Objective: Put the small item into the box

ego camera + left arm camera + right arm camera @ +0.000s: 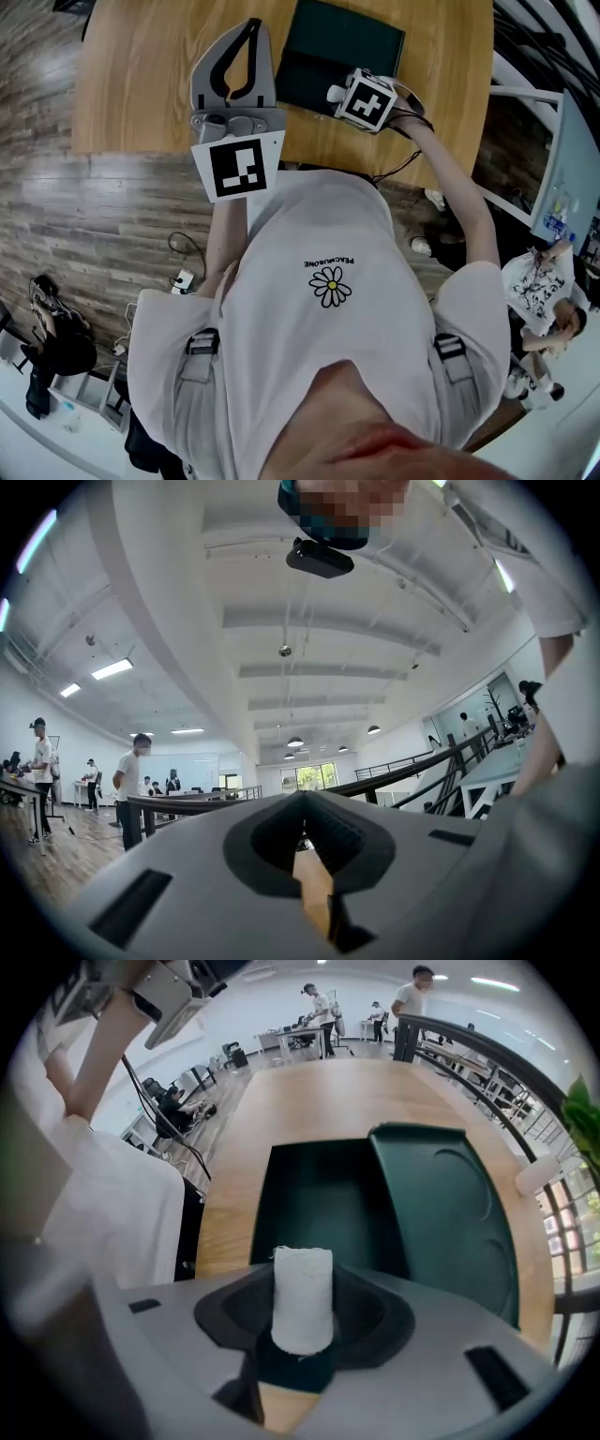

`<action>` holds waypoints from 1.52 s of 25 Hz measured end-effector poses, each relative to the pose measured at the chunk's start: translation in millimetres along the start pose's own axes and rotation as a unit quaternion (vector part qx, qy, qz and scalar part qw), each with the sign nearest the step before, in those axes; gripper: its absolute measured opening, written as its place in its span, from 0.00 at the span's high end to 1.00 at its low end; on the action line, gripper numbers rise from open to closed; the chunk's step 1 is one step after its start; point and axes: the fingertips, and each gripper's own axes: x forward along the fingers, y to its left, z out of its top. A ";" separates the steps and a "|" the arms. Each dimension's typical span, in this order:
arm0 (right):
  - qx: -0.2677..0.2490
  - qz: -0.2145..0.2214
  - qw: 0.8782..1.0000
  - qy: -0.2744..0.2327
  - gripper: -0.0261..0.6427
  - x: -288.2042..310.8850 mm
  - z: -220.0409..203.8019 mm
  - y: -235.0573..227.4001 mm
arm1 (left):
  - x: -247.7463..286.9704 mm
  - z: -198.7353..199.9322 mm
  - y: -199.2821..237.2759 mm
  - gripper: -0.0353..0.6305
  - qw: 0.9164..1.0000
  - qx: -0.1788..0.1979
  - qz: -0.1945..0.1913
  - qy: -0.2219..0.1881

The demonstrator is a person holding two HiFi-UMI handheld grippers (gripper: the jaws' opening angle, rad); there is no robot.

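The small item (302, 1297), a white cloth-like roll, stands upright between the jaws of my right gripper (302, 1288), which is shut on it. Just beyond it lies the open dark green box (319, 1204), with its lid (445, 1213) lying to the right. In the head view the right gripper (342, 94) hovers at the near edge of the box (342, 47). My left gripper (251, 28) is held upright over the table to the left of the box. Its tips meet with nothing between them. In its own view the left gripper (305, 799) points at the ceiling.
The box rests on a wooden table (141, 84) whose near edge runs just in front of my body. Cables and a power strip (183, 278) lie on the floor to the left. A seated person (548, 300) is at the right. A white object (536, 1174) sits beyond the lid.
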 end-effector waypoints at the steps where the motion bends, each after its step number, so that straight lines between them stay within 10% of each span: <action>1: 0.003 0.007 1.000 0.008 0.69 5.9 -1.9 1.9 | -1.6 -1.6 2.9 0.92 1.000 -0.002 0.003 0.002; 16: -0.019 -0.006 0.998 0.059 0.68 41.3 -14.5 -12.1 | -8.6 -11.5 21.1 0.92 1.000 0.006 0.018 0.015; 38: 0.057 -0.064 0.994 -0.073 0.58 10.8 3.6 -39.8 | -1.4 -9.5 31.6 0.92 1.000 0.011 0.023 0.008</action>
